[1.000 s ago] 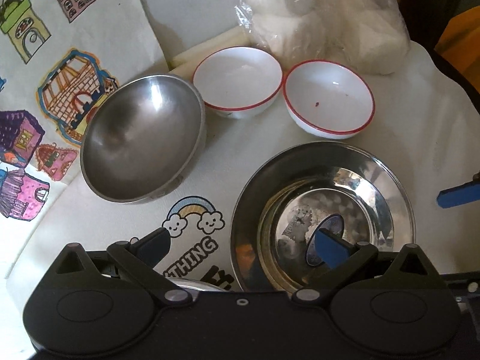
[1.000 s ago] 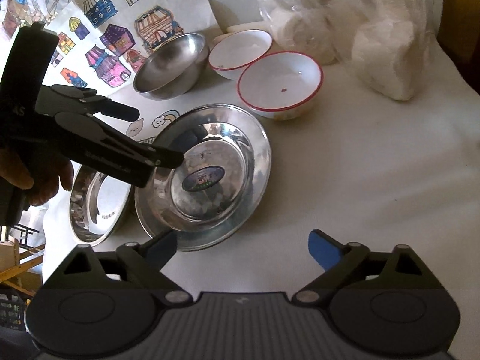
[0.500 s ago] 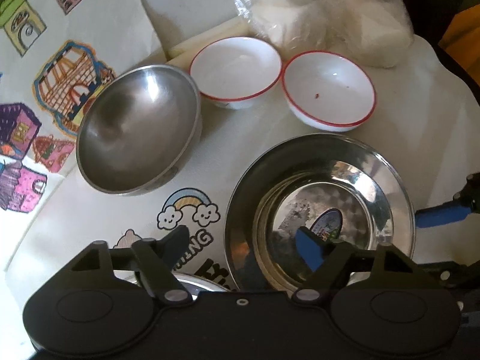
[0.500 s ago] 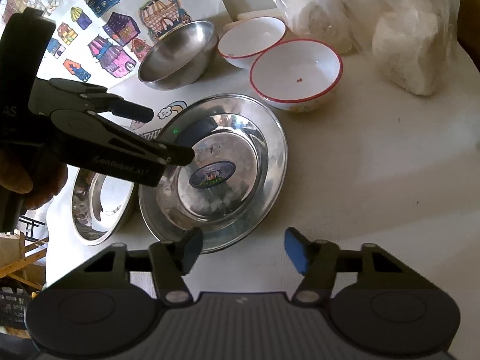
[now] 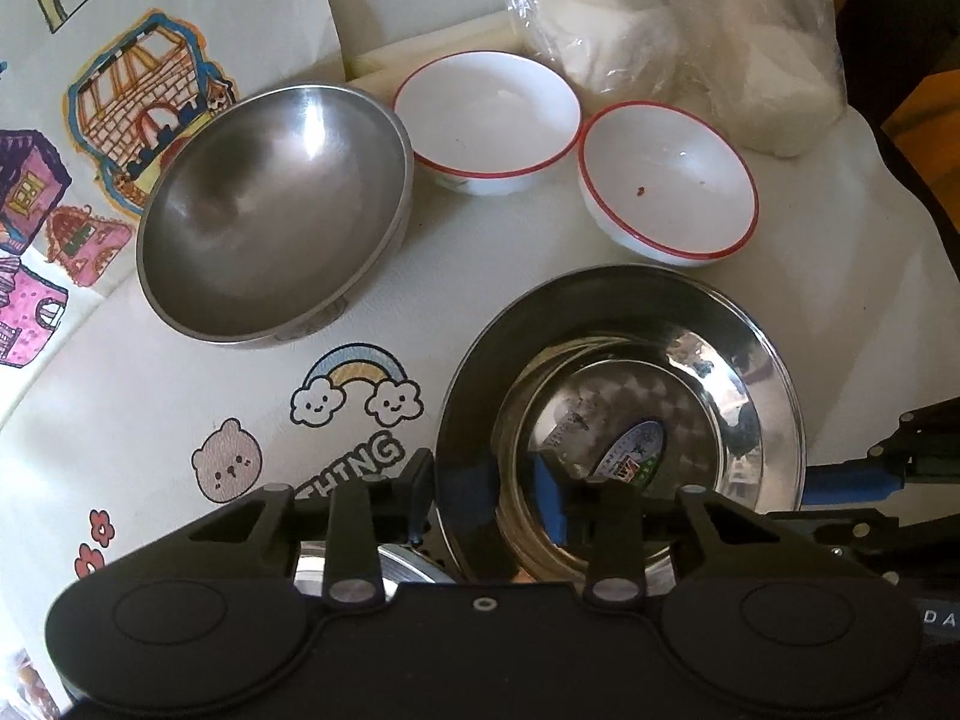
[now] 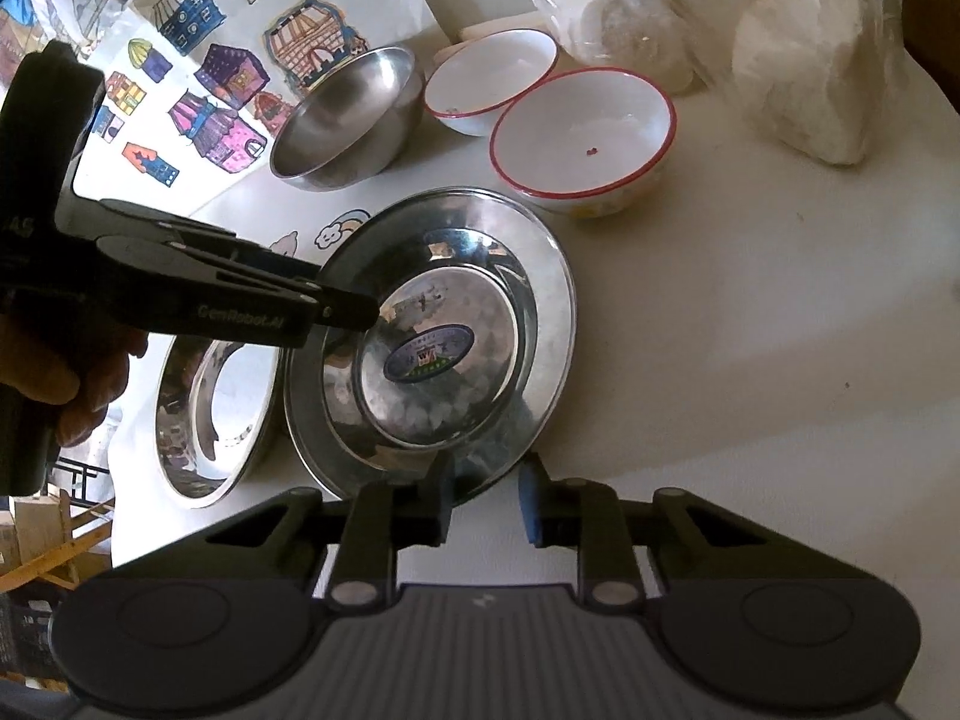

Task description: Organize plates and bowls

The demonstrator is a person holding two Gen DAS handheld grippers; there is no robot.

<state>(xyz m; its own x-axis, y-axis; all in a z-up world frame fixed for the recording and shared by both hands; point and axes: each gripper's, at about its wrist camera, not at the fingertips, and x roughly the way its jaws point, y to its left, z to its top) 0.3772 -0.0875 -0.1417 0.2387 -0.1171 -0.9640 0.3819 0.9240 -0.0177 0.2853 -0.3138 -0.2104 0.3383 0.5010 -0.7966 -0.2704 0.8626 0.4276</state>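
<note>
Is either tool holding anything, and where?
Left tool and right tool, jaws just closing, straddle the rim of the round steel plate; firm hold cannot be told.

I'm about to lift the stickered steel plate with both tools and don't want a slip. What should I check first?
1. Left tool grip: its jaws have just been closing with the rim of the stickered steel plate between them. Whether the pads press on it: cannot tell.
2. Right tool grip: its jaws have just been closing with the plate's near edge between them. Firm hold: cannot tell.
3. Plate unloaded: ok, it carries only its sticker.
4. Second steel plate free of the first: cannot tell, as their rims meet in the right wrist view.
5. Nearer red-rimmed bowl clean for stacking: not ok, there is a small crumb inside.
</note>
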